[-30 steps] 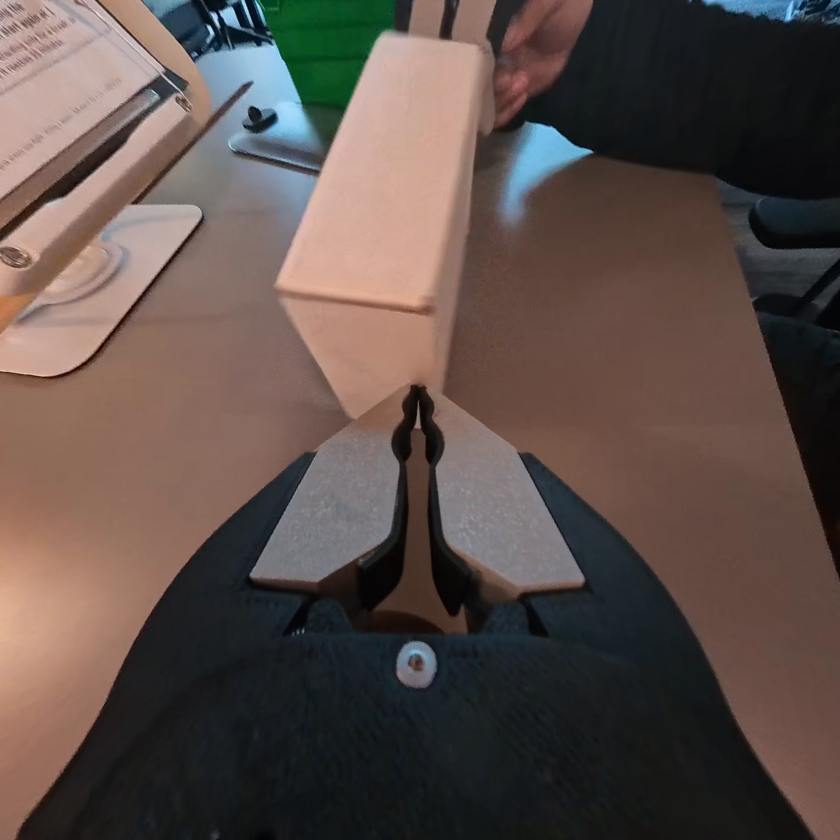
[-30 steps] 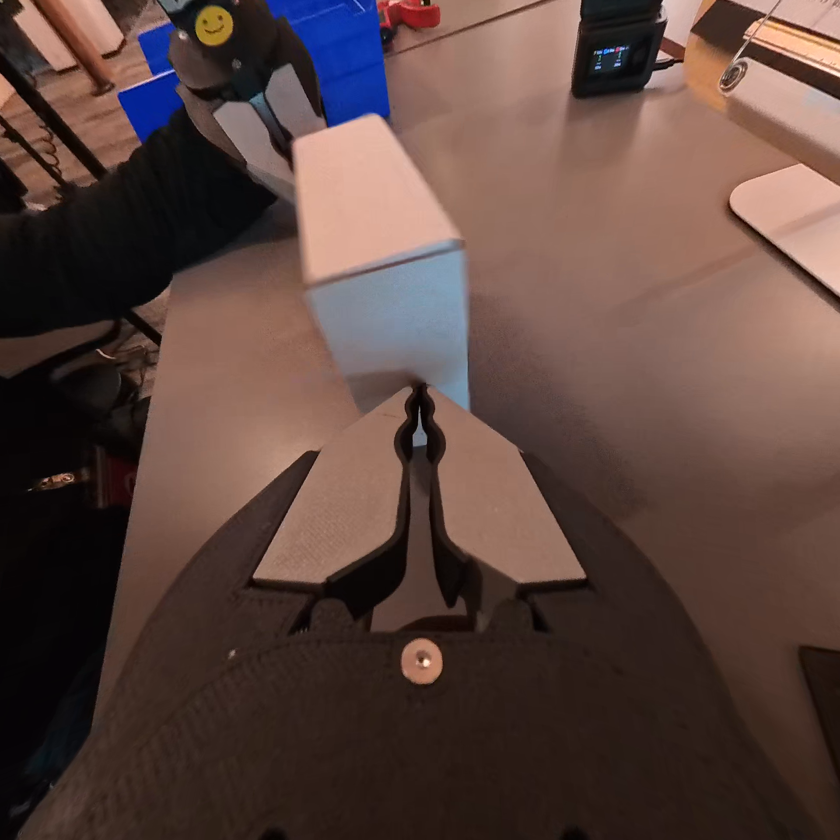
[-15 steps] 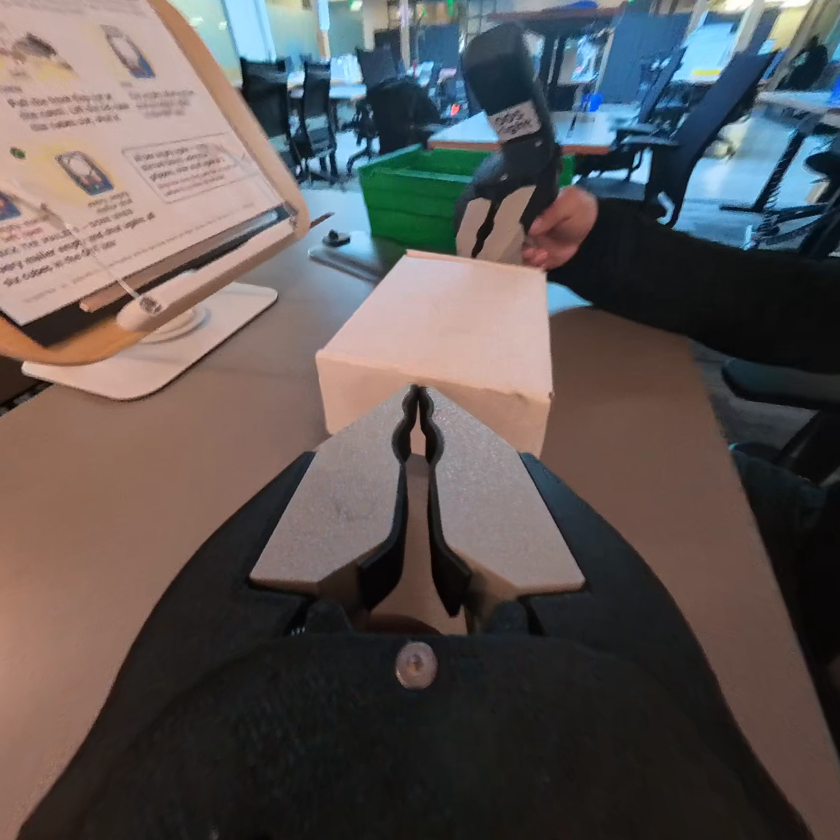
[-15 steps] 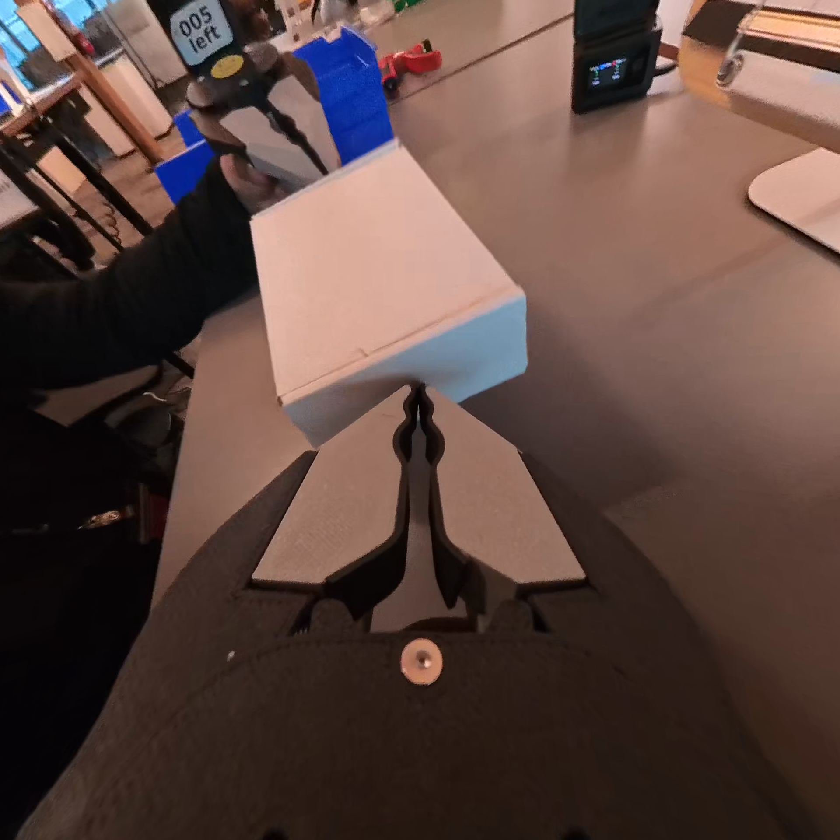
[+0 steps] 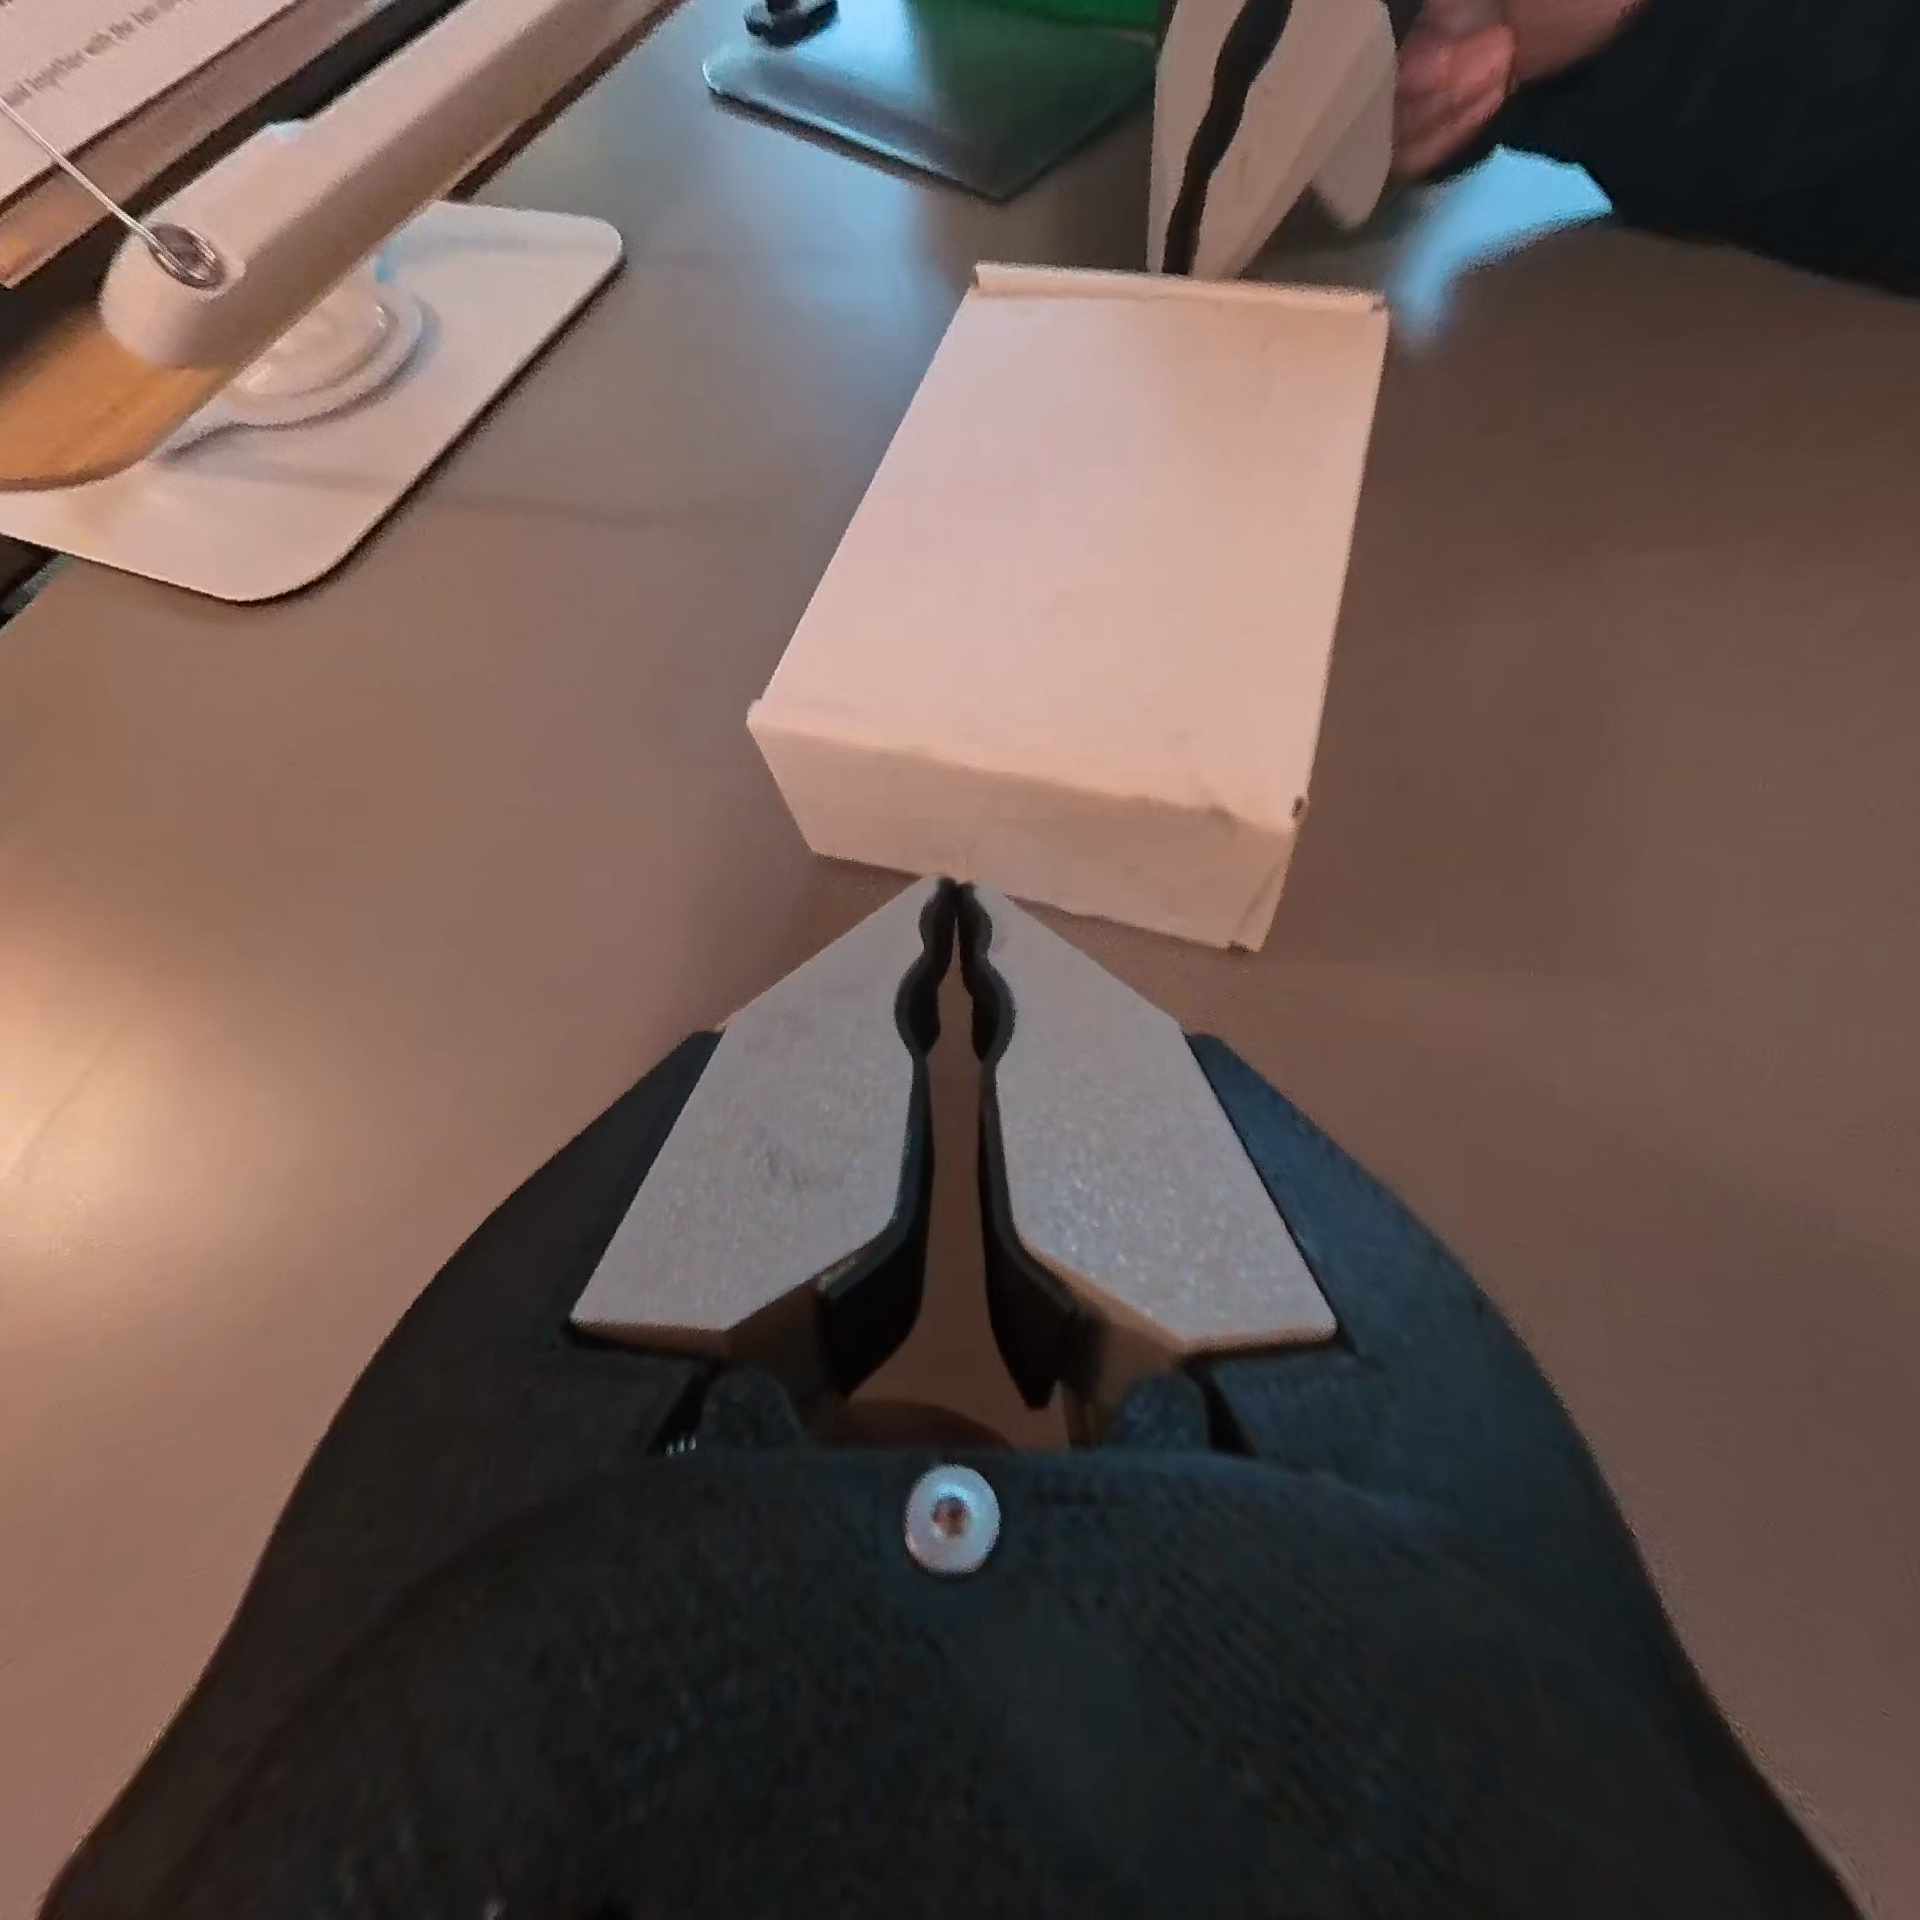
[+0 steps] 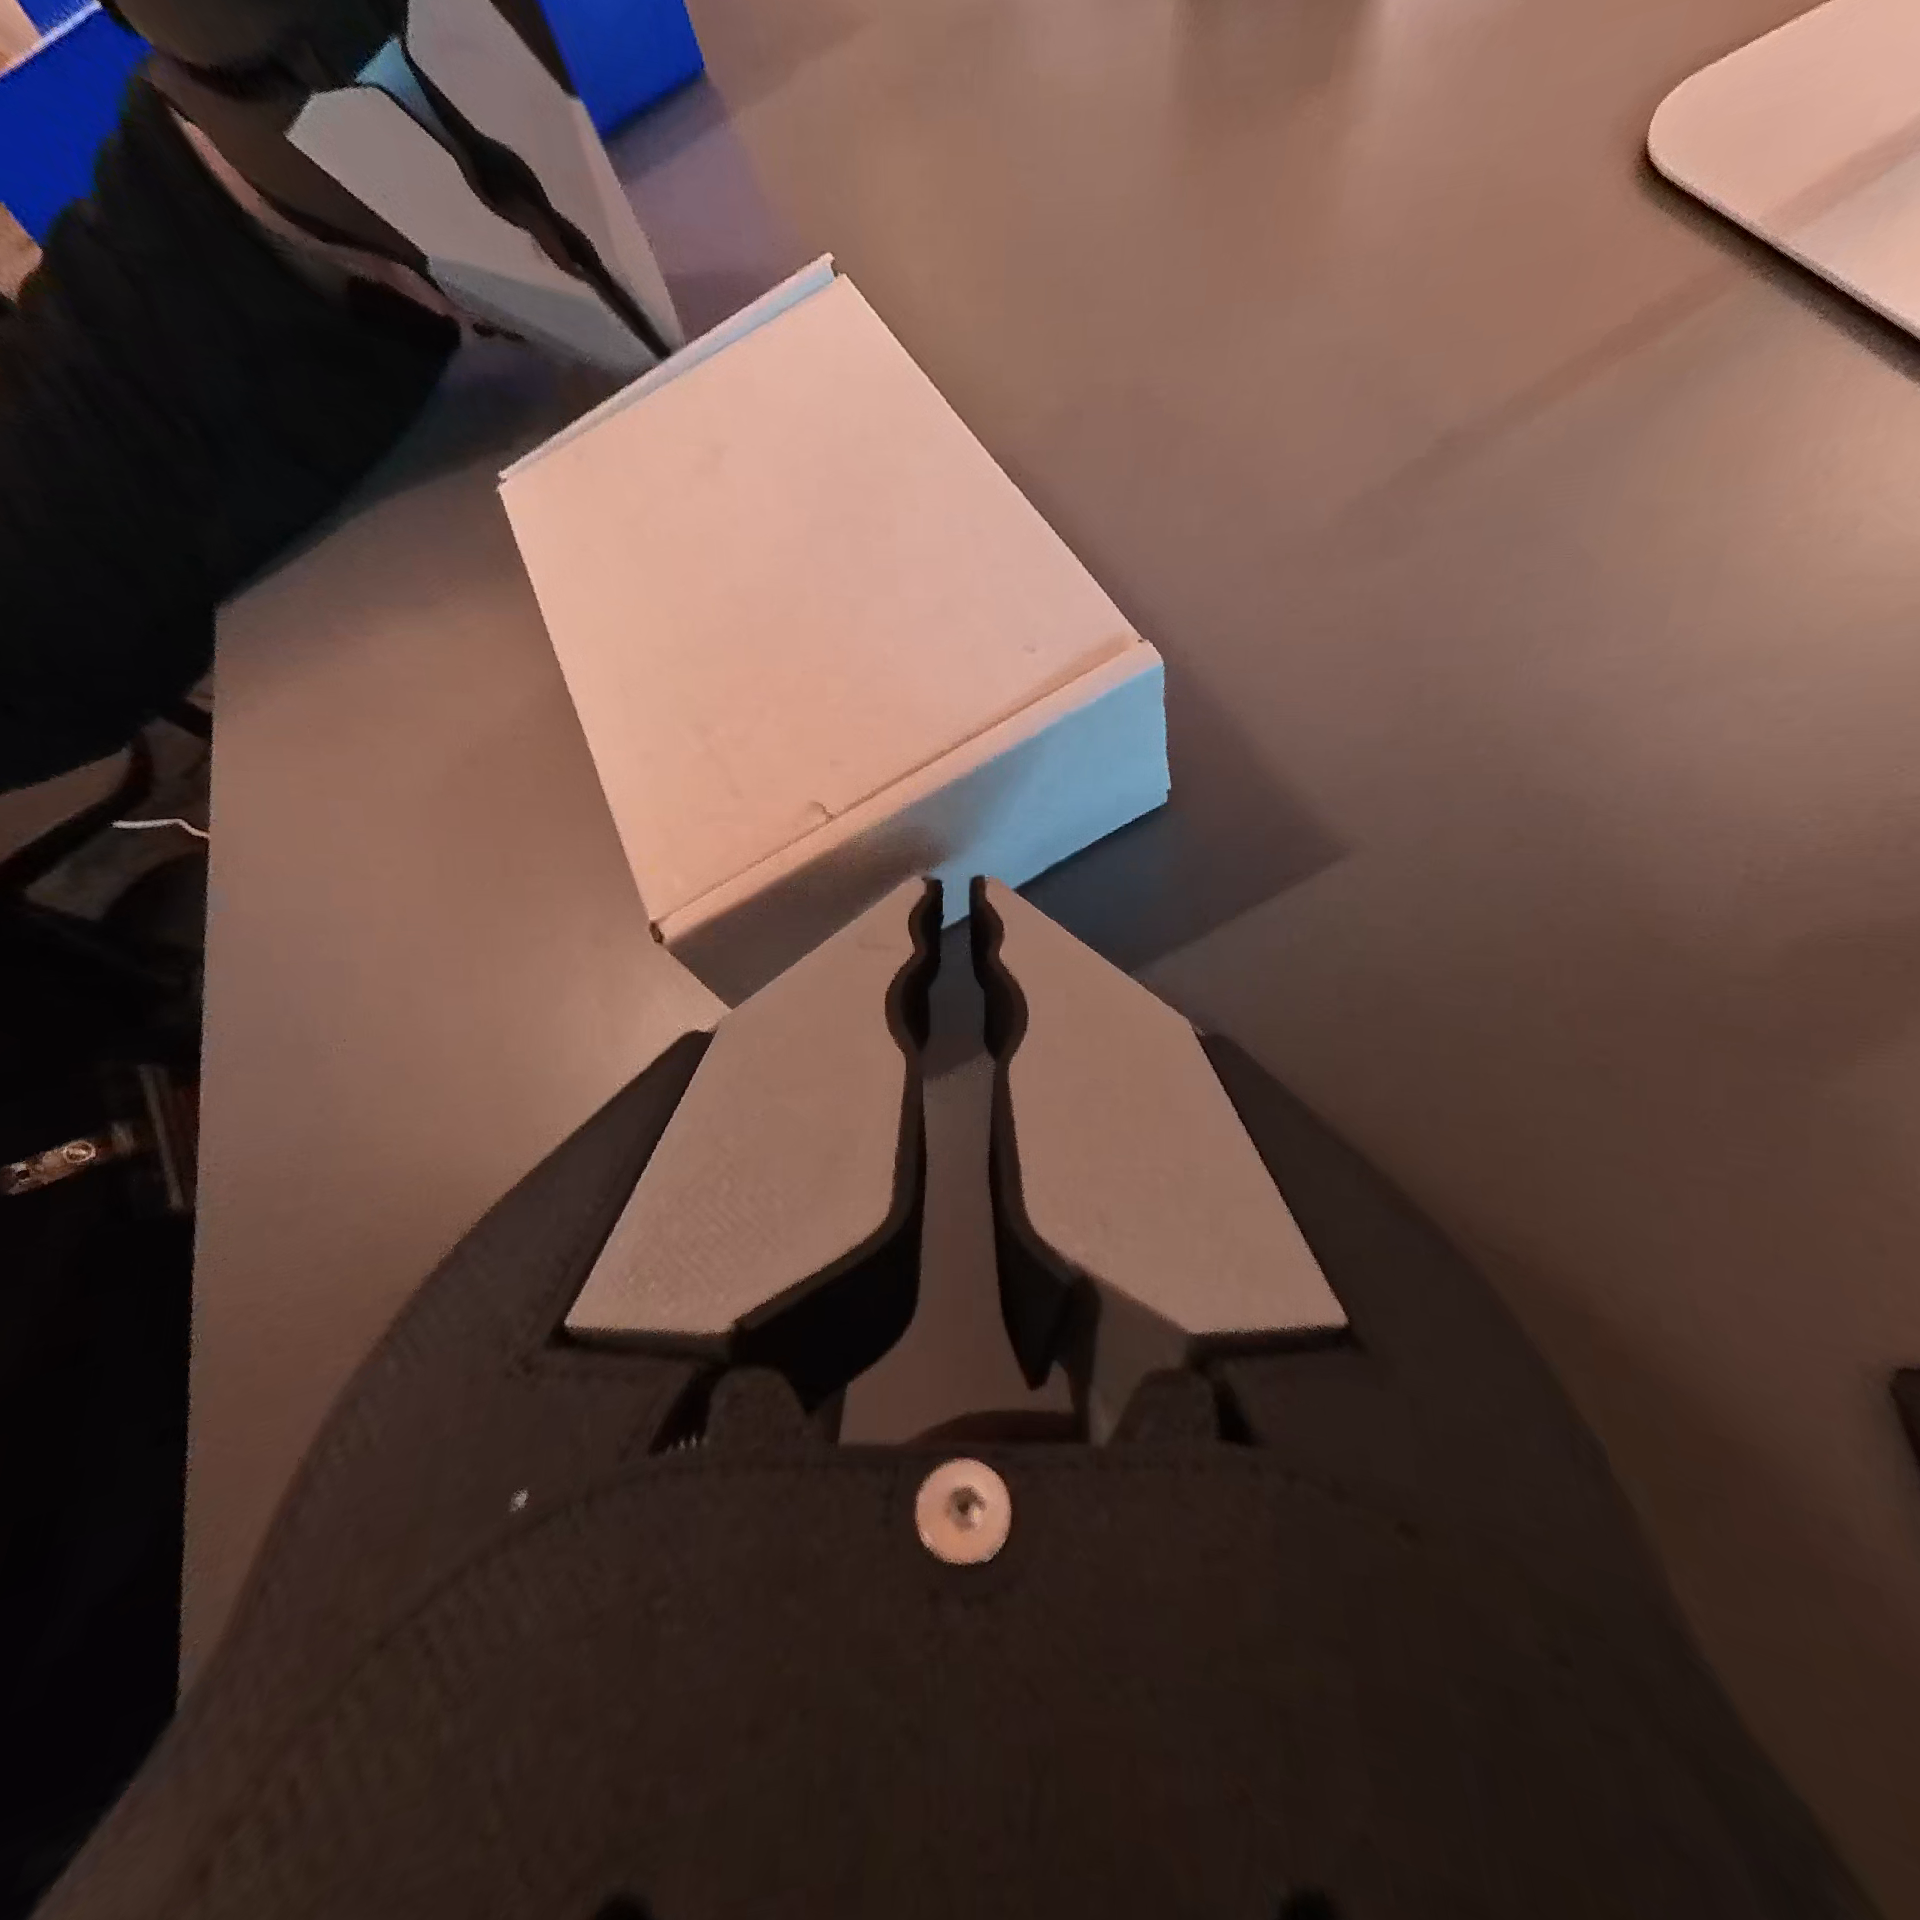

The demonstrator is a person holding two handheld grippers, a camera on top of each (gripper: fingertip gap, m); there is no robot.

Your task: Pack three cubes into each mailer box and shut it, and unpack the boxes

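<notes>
Left wrist view: white mailer box point(image 5: 1081, 582) lay shut and flat on the brown table point(image 5: 416, 831), just ahead of the left gripper point(image 5: 954, 899), fingertips pressed together, nothing visibly held, tips at or just short of the near end wall. Right wrist view: right gripper point(image 6: 956, 896) at the opposite end wall, fingers a narrow slit apart, empty so far as could be told. Between the two sets of tips, the closed box, lid edge toward the right gripper. No cubes in sight. Judged as the box just set down closed; next, probably opening the lid, calling for one gripper steadying while the other caught the flap.
</notes>
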